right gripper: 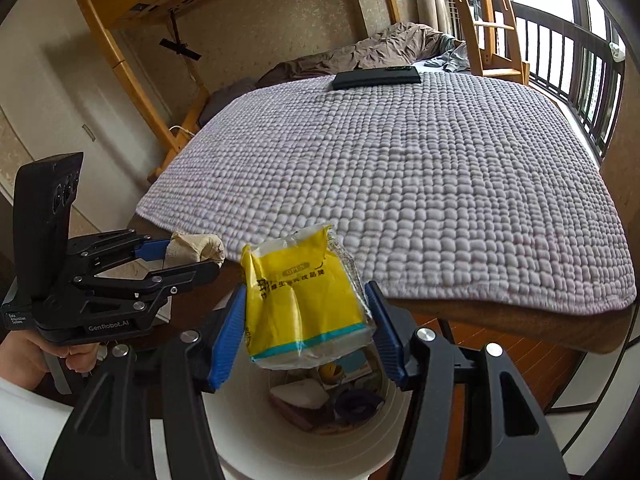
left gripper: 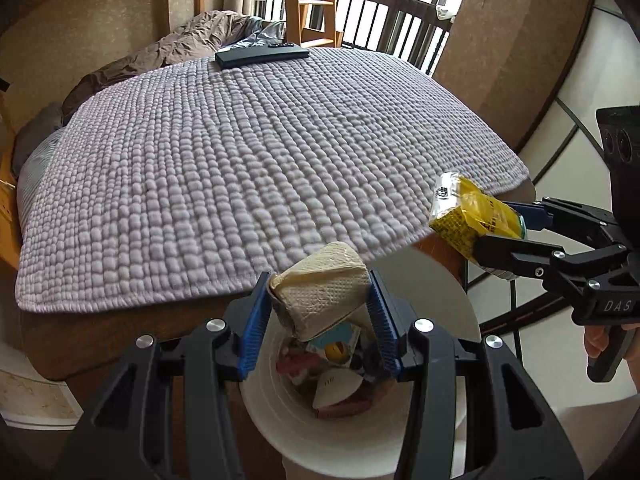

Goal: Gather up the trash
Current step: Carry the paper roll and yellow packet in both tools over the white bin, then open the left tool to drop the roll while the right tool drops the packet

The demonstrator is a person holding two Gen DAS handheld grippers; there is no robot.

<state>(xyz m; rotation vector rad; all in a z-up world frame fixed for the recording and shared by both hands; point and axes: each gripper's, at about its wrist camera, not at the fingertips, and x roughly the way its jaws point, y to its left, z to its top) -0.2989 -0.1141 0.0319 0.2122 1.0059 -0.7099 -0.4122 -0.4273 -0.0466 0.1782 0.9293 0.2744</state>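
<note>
My left gripper [left gripper: 320, 304] is shut on a crumpled beige paper towel [left gripper: 320, 292] and holds it over the white trash bin [left gripper: 280, 412], which has several pieces of trash inside. My right gripper [right gripper: 306, 312] is shut on a yellow tissue packet [right gripper: 298, 300] and holds it above the same bin [right gripper: 248, 432]. The right gripper with the packet [left gripper: 468, 212] shows at the right of the left wrist view. The left gripper with the towel [right gripper: 196, 248] shows at the left of the right wrist view.
A bed with a lilac knitted blanket [left gripper: 260, 160] lies just beyond the bin. A black flat box [left gripper: 262, 56] lies at its far end, next to brown bedding [right gripper: 372, 54]. A wooden ladder [right gripper: 488, 20] and a balcony railing [right gripper: 576, 68] stand behind.
</note>
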